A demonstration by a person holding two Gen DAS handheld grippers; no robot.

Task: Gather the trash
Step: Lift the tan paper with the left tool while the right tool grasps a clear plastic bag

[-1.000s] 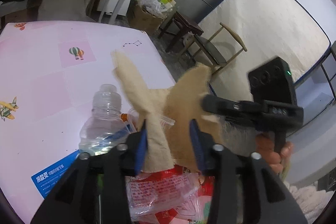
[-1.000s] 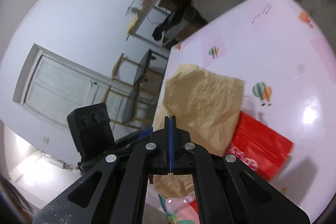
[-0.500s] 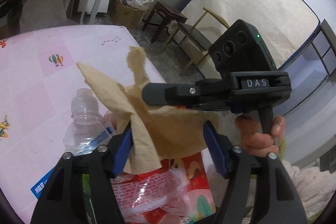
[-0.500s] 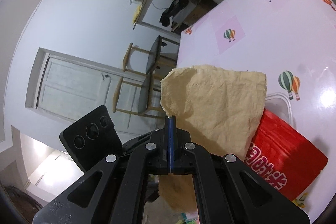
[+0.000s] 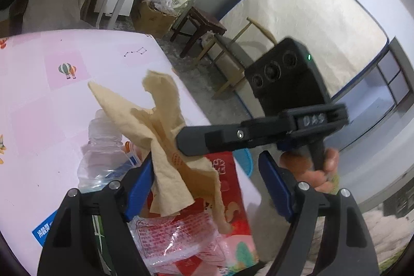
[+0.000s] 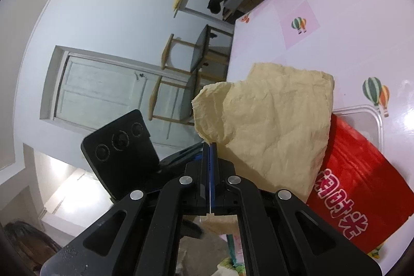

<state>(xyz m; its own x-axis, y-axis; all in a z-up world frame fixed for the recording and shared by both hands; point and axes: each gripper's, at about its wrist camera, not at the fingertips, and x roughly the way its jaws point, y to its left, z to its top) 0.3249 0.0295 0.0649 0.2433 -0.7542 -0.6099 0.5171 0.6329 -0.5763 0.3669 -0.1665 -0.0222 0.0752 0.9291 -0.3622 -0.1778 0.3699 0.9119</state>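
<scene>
A crumpled tan paper napkin (image 5: 165,136) hangs above the pink table (image 5: 51,100), pinched at one edge by my right gripper (image 5: 186,140), which reaches in from the right. In the right wrist view that gripper (image 6: 210,146) is shut on the napkin (image 6: 271,126). My left gripper (image 5: 207,167) is opening; the napkin dangles between its blue pads and brushes the left one, with no squeeze. Below lie a clear plastic bottle (image 5: 101,154), a red snack bag (image 5: 233,198) and a clear wrapper with red print (image 5: 176,232).
The table's edge runs just right of the trash, with floor beyond. A dark stool (image 5: 201,25), a wooden chair (image 5: 240,56), a cardboard box (image 5: 152,17) and a leaning mattress (image 5: 310,25) stand there. A clear tray rim (image 6: 372,115) lies behind the red bag (image 6: 362,172).
My left jaws have spread wide and let go of the napkin. The right gripper, shut on the napkin, has moved in closer over the left gripper.
</scene>
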